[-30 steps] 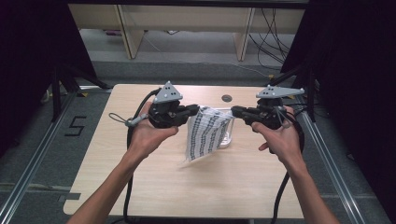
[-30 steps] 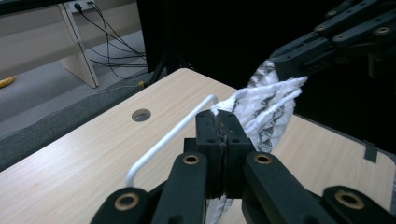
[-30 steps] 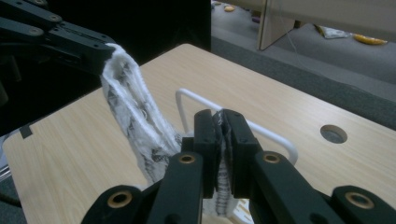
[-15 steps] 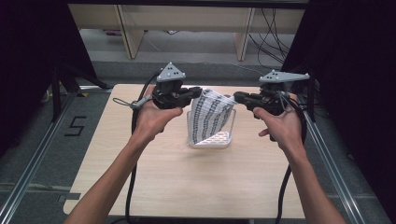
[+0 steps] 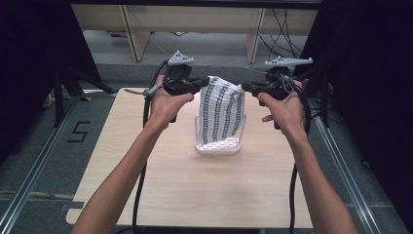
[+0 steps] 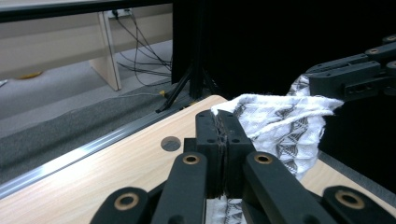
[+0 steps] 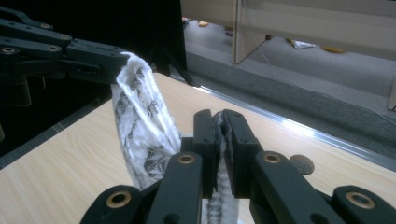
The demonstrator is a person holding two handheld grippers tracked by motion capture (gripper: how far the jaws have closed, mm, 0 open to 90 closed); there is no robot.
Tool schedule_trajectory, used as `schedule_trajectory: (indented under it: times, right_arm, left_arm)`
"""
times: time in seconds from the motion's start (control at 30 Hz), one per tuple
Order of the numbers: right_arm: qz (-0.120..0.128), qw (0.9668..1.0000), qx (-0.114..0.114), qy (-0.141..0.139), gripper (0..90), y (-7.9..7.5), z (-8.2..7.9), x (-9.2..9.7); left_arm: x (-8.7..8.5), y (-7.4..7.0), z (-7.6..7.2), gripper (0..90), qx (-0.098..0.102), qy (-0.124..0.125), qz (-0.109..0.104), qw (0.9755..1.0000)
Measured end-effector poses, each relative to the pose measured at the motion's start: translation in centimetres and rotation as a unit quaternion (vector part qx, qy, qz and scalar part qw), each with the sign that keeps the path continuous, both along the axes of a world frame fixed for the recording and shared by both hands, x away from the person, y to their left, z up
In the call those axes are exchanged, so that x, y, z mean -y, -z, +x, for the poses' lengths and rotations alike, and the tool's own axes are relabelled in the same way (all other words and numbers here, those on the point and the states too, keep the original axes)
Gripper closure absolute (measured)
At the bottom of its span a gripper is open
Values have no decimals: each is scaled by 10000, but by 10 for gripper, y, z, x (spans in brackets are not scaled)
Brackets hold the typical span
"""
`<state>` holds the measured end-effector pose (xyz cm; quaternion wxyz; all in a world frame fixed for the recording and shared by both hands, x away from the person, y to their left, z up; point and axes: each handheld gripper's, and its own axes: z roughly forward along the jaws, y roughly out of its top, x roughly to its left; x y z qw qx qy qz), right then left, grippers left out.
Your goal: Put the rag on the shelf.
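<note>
Patterned white cloth [image 5: 221,114] hangs between raised, level left gripper [image 5: 203,86] and right gripper [image 5: 243,87], both clamped on its top corners

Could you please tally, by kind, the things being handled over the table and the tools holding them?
Patterned white cloths: 1, hanging down to the table.
Grippers: 2, the left gripper and the right gripper, each shut on a top corner of the cloth.
Total: 3.
</note>
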<state>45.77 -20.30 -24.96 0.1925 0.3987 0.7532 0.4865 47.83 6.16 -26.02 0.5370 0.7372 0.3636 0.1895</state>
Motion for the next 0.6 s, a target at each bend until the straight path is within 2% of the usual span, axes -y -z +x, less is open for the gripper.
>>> schedule_trajectory:
  times: [0.13,0.23,0.27,0.37,0.43,0.5,0.6]
  right_arm:
    - [101,9999,-59,24,849,4,15,-2]
    - [65,9998,-162,113,848,7,24,-4]
    - [129,9996,-223,132,847,9,27,-5]
    - [113,9996,-236,117,848,11,32,-5]
    - [147,9991,-334,197,848,15,41,-7]
    - [147,9986,-442,243,847,16,45,-7]
    - [206,9983,-489,245,847,20,52,-7]
  left_arm:
    - [0,4,12,880,-118,-111,-98,9998]
    - [0,9,18,879,-188,-166,-94,9996]
    - [0,10,20,879,-211,-183,-81,9996]
    - [-1,13,26,879,-269,-225,-87,9993]
    - [-1,16,31,879,-321,-232,-155,9991]
    - [-1,19,35,878,-383,-267,-126,9988]
    - [-1,23,42,878,-438,-307,-141,9985]
